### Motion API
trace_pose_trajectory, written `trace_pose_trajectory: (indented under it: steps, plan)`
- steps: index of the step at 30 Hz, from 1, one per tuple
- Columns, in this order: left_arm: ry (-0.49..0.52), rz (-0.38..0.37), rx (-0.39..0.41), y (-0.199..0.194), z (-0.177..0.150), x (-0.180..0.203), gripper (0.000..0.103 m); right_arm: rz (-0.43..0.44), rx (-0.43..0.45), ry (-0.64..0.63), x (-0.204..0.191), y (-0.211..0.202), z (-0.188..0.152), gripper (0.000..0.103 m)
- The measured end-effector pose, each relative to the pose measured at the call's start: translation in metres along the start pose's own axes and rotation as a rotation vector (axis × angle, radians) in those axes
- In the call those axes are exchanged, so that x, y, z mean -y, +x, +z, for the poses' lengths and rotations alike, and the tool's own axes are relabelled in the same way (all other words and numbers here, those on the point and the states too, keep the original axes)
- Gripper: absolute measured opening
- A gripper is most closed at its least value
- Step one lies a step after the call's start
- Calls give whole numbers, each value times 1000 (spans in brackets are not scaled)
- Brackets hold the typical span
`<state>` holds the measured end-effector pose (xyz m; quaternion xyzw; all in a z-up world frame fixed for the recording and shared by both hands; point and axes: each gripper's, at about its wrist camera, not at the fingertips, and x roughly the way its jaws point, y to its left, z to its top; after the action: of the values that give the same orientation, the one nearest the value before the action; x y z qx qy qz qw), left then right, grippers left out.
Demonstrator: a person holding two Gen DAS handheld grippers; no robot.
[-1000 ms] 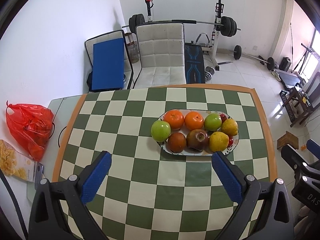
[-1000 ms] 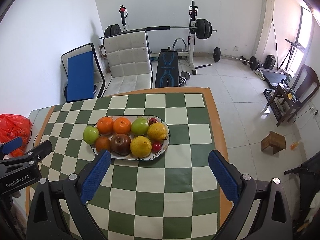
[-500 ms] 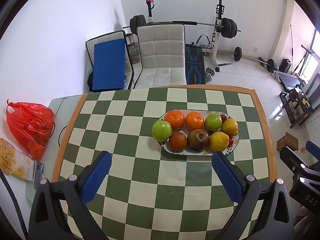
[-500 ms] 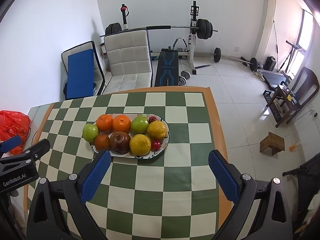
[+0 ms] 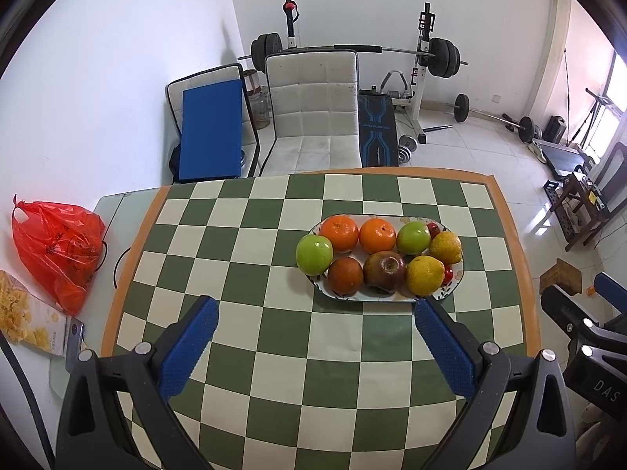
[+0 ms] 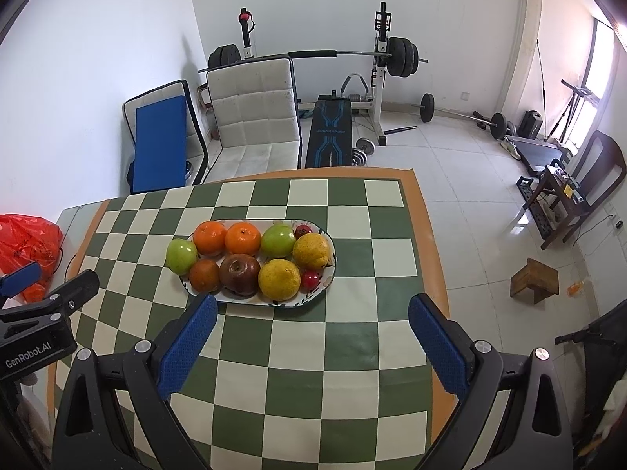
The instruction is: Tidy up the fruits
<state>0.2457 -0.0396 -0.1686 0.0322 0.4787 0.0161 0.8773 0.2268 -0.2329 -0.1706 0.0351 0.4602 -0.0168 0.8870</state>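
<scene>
Both grippers hover above the near part of the table (image 5: pixel 243 243), nothing held. Left gripper (image 5: pixel 315 346) has its jaws spread wide, blue pads (image 5: pixel 188 348) empty; right gripper (image 6: pixel 311 346) likewise released and empty, its near-left pad overlapping the plate's near rim in the right wrist view. Oval plate (image 5: pixel 456 280) sits on the green-and-cream checked cloth, toward the table's right edge and roughly midway between far and near edges. Far row on the plate, left to right: two oranges (image 5: pixel 339 232) touching each other, green apple (image 5: pixel 413 237), small red fruit (image 5: pixel 433 228) tucked behind, yellow pear-like fruit (image 5: pixel 445 247) at the right end. Near row: second green apple (image 5: pixel 314 254) at the left end hanging over the rim, brownish-red round fruit (image 5: pixel 345 276), dark red apple (image 5: pixel 383 273) stem up, yellow citrus-like fruit (image 5: pixel 424 275), another small red fruit (image 5: pixel 448 274) at the right. All the fruit is packed touching. Red plastic bag (image 5: pixel 58 250) lies off the cloth at the table's left edge, and a pasta box (image 5: pixel 29 323) is near it at the near-left corner. White chair (image 5: pixel 315 117) is just beyond the far edge.
</scene>
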Motion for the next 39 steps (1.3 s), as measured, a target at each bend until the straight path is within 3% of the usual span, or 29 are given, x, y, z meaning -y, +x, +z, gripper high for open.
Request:
trace_pose_trajectory:
  steps: [39]
  plan:
    - [6,-6,26,-9,2,3,103,3,23,-18,1,-15,11,100]
